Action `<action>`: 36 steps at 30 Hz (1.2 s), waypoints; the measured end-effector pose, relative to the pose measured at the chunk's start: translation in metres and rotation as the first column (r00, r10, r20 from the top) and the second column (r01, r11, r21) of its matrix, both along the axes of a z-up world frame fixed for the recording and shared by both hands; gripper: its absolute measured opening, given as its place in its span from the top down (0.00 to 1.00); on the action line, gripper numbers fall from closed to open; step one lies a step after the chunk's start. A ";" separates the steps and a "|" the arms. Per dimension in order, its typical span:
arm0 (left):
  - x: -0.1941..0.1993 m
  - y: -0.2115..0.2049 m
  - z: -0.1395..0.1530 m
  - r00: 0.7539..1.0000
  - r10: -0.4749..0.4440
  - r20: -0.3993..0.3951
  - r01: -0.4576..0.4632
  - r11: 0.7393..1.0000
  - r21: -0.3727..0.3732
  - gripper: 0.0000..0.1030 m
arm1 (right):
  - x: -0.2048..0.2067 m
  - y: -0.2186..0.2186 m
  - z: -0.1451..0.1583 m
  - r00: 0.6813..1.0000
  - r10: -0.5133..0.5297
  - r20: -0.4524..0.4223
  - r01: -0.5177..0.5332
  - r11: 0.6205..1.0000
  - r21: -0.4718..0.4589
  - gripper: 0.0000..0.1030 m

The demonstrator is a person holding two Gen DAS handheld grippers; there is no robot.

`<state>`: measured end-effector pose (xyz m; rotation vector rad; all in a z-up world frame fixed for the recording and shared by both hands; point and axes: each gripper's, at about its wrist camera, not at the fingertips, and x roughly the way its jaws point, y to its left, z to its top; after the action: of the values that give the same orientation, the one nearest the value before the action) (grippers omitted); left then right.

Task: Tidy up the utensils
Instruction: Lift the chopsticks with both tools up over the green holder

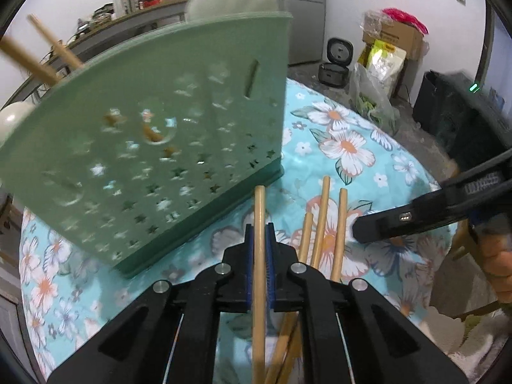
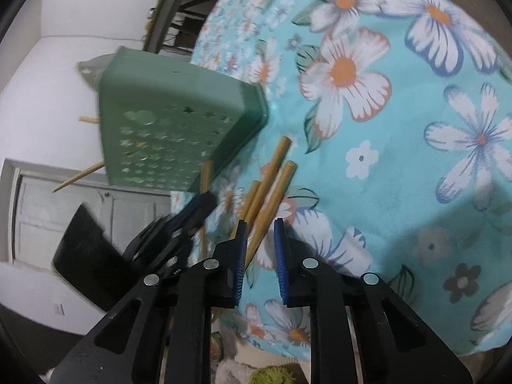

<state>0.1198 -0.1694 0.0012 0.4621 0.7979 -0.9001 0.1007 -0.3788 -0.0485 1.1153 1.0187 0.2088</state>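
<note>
Wooden chopstick (image 1: 259, 240): long axis runs 12 to 6, clamped in your left gripper (image 1: 260, 240).
Loose chopsticks (image 1: 323, 227): three lying on flowered turquoise cloth (image 1: 368, 134), pointing 12 to 1.
Right gripper (image 2: 260, 233): narrow gap, nothing pinched.
Green perforated plastic caddy (image 1: 153, 128): at 10.

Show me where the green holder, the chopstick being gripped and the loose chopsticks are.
Green holder (image 1: 166, 147): left wrist view, its star-holed side wall.
Gripped chopstick (image 1: 260, 211): left wrist view, shaft just beyond the pads.
Loose chopsticks (image 2: 275, 182): right wrist view, middle of the bundle's shafts.
</note>
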 end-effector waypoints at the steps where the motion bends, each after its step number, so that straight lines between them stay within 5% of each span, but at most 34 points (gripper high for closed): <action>1: 0.000 0.004 0.004 1.000 0.008 -0.001 -0.008 1.000 -0.012 0.94 | 0.003 0.001 -0.004 1.000 -0.011 -0.013 0.011 1.000 0.003 0.84; 15: -0.006 0.057 0.045 0.995 0.093 -0.029 -0.097 0.980 -0.173 0.94 | 0.019 0.007 -0.013 0.992 -0.112 -0.052 0.113 0.993 0.015 0.93; 24: -0.008 0.075 0.072 0.992 0.121 -0.031 -0.125 0.961 -0.247 0.94 | 0.002 0.005 -0.006 0.993 -0.117 0.010 0.117 0.992 0.036 0.94; 30: 0.000 0.090 0.104 0.989 0.148 -0.025 -0.148 0.931 -0.332 0.94 | -0.006 0.009 0.040 0.986 -0.070 0.149 0.086 0.991 -0.103 0.96; 36: 0.012 0.102 0.153 0.988 0.151 -0.026 -0.144 0.861 -0.487 0.94 | -0.015 0.015 0.089 0.962 -0.010 0.274 0.092 0.953 -0.290 0.96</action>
<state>0.1319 -0.0678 0.1545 -0.0403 0.5548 -0.9147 0.0859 -0.3637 0.0406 0.8085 0.7469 0.1523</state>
